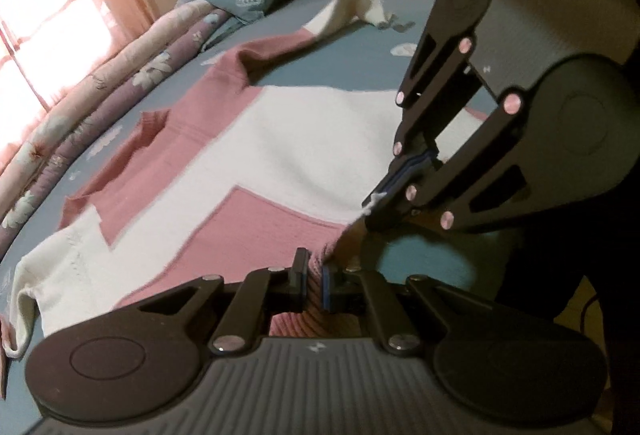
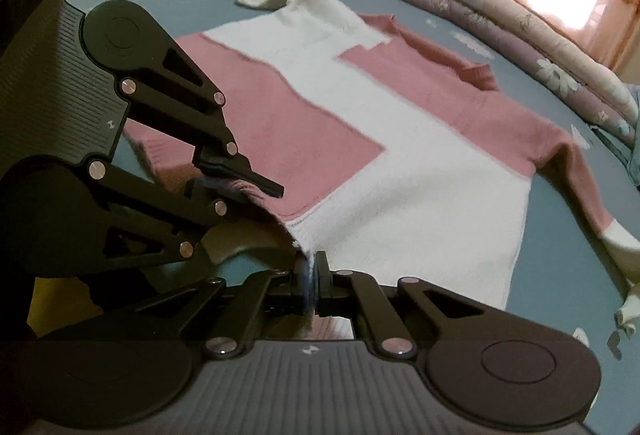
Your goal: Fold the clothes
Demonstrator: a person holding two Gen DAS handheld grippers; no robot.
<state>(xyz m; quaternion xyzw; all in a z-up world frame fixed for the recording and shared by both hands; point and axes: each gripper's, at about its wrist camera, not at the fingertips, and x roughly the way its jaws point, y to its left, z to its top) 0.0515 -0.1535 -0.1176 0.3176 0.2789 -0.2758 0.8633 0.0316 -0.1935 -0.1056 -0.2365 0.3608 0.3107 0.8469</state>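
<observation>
- Sweater, a pink-and-white knit, lies spread flat on the blue bedsheet, sleeves out to both sides, collar at the sweater's far end.
- We pinch the sweater's near hem with both tools: left gripper pressed together on the pink ribbing, right gripper pressed together on the white part.
- We judge that two grips along the hem keep that edge straight.
- Rolled quilt lies beyond the sweater's collar.
</observation>
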